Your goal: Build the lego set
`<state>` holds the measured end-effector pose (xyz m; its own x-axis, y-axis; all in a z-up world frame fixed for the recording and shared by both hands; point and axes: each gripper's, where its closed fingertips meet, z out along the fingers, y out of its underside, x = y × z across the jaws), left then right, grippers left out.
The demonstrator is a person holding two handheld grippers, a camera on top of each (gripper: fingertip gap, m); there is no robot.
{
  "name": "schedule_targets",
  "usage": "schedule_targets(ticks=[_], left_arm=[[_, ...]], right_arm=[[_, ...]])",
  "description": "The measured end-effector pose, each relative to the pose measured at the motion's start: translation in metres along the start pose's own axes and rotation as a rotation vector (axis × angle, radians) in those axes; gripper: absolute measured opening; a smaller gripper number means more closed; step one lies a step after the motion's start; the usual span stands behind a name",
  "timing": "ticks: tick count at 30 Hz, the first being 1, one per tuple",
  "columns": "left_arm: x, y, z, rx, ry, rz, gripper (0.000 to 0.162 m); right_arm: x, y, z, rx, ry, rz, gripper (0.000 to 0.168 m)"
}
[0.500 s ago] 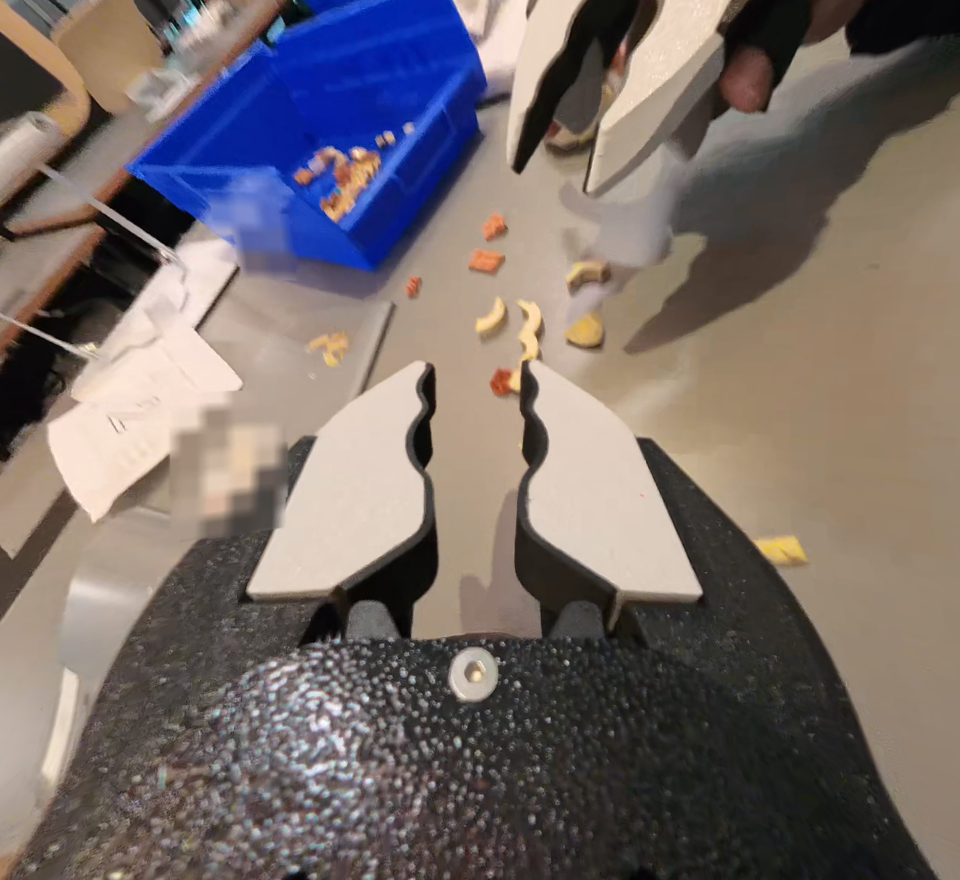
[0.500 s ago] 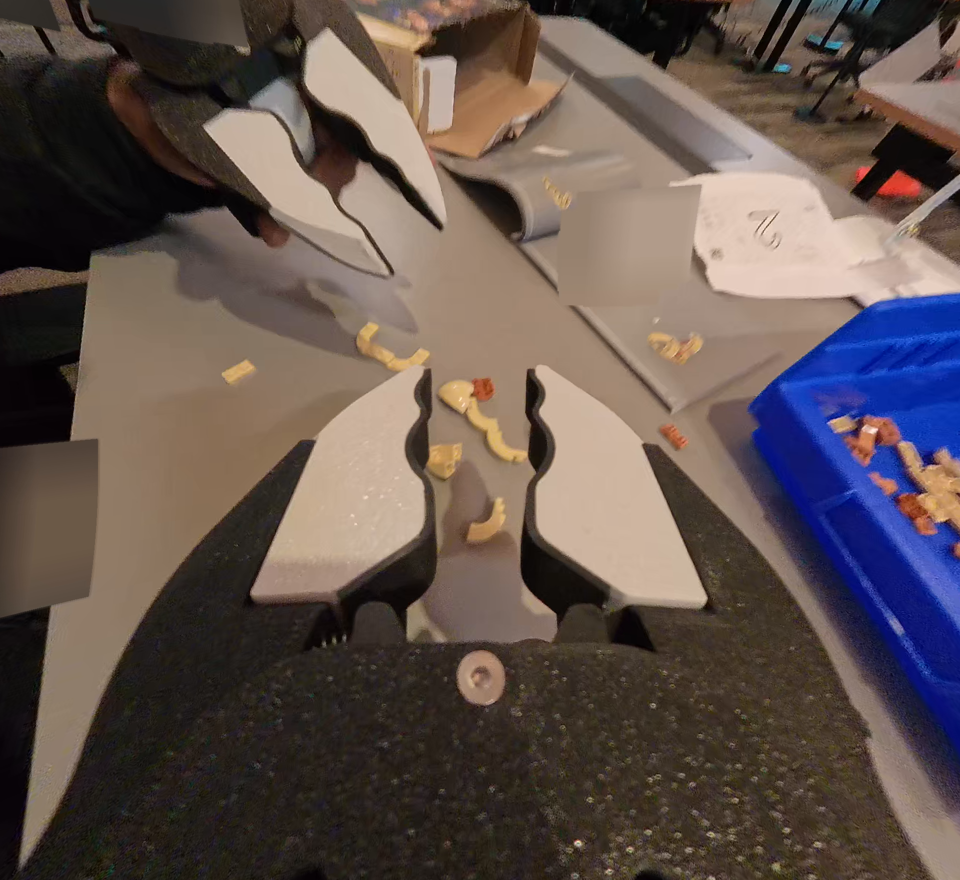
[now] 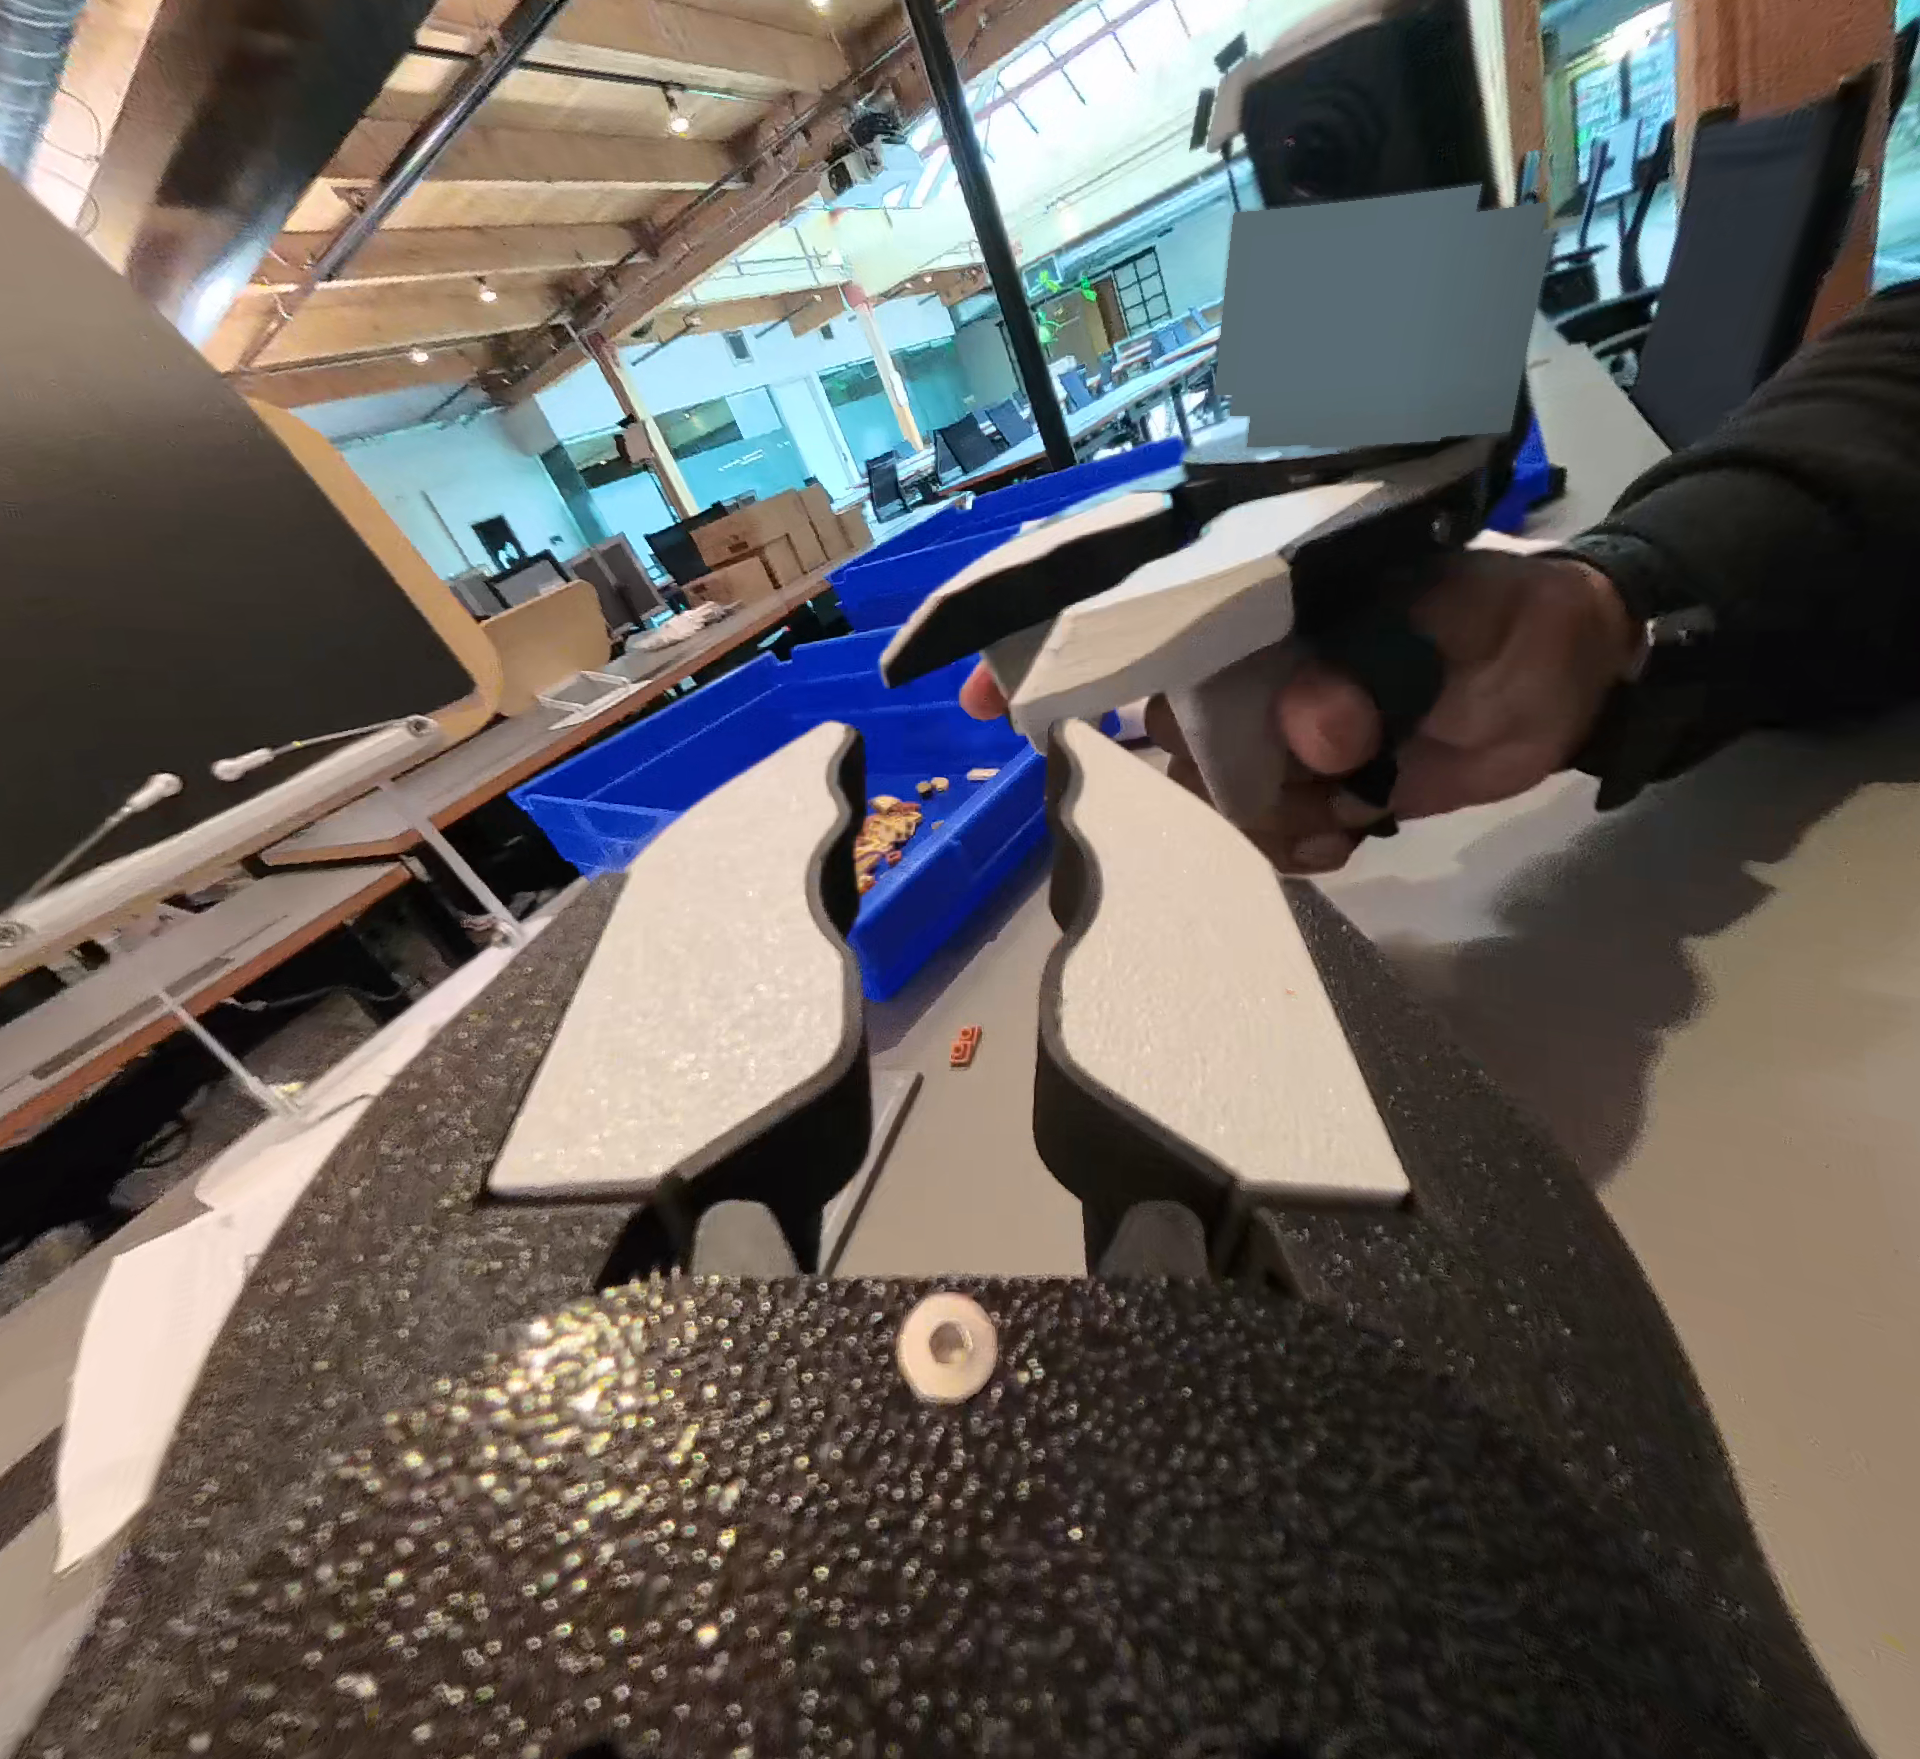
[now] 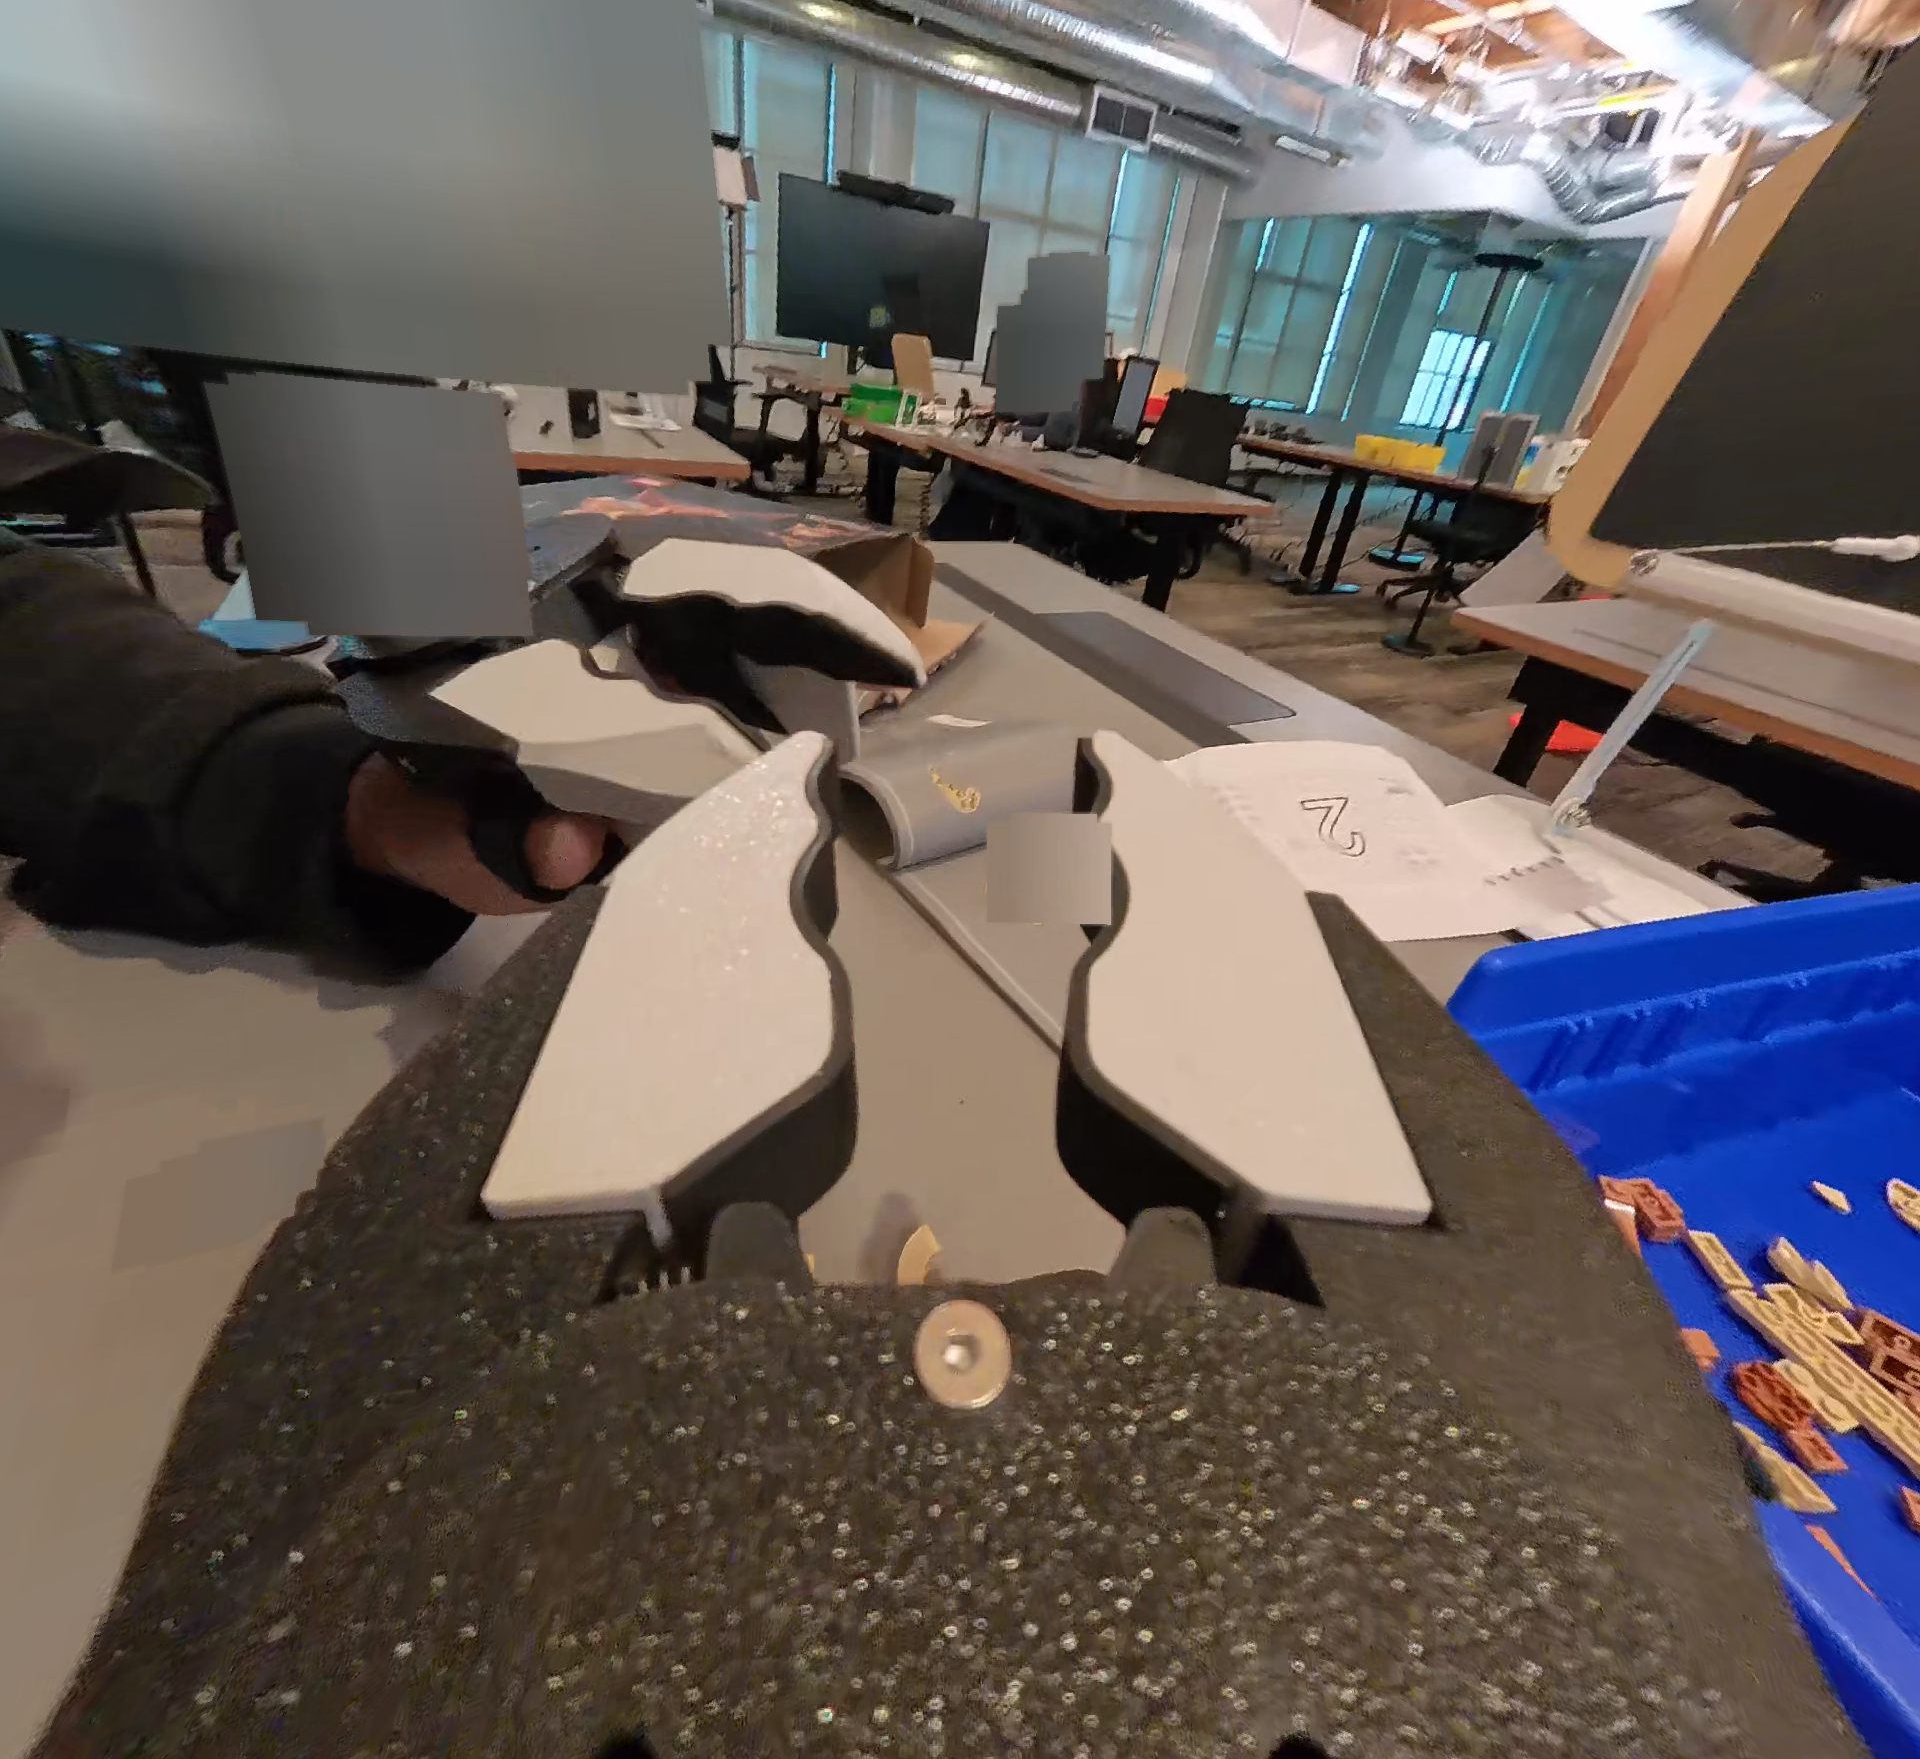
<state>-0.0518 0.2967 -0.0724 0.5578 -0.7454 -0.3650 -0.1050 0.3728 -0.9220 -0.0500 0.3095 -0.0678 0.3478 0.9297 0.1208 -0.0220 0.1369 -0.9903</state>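
My left gripper (image 3: pixel 954 753) is open and empty, held nearly level above the grey table (image 3: pixel 1714 1138). Between its fingers lies a blue bin (image 3: pixel 935 920) with several tan and brown lego pieces (image 3: pixel 883 836). One small red-brown brick (image 3: pixel 964 1046) lies on the table before the bin. My right gripper (image 4: pixel 956 753) is open and empty too. A tan curved piece (image 4: pixel 920 1252) shows on the table low between its fingers. Each gripper shows in the other's view, hand-held with jaws apart: the right (image 3: pixel 961 686), the left (image 4: pixel 831 712). The blue bin (image 4: pixel 1662 1034) holds several bricks (image 4: pixel 1818 1325).
A grey open booklet (image 4: pixel 966 795) and white paper sheets (image 4: pixel 1351 836) lie ahead of the right gripper. A cardboard box (image 4: pixel 894 566) stands behind the left gripper. More blue bins (image 3: pixel 987 514) stand farther back. A dark panel (image 3: pixel 156 566) rises at the left. Desks and chairs fill the room beyond. Only a small space, under 4 cm, lies between the two pairs of fingers.
Both grippers have tilted up from looking down at the table to nearly level. The loose pieces on the table have mostly left view. Both stay open.
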Motion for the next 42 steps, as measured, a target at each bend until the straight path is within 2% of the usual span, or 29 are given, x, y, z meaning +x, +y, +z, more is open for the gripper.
schedule_targets(ticks=[4, 10, 16, 42], left_arm=[[0.0, 0.013, -0.001, -0.007, 0.083, -0.118, 0.025], [0.008, 0.048, -0.001, -0.158, 0.127, 0.043, 0.023], [0.011, 0.069, -0.006, -0.244, 0.193, -0.038, 0.023], [0.024, 0.105, -0.026, -0.458, 0.398, 0.049, 0.023]], right_arm=[[0.0, 0.006, 0.001, 0.04, 0.003, -0.003, 0.047], [-0.013, 0.022, 0.001, -0.004, -0.057, -0.035, 0.037], [-0.011, 0.036, -0.002, -0.055, -0.051, 0.017, 0.033], [-0.018, 0.052, -0.001, -0.116, -0.091, 0.076, 0.029]])
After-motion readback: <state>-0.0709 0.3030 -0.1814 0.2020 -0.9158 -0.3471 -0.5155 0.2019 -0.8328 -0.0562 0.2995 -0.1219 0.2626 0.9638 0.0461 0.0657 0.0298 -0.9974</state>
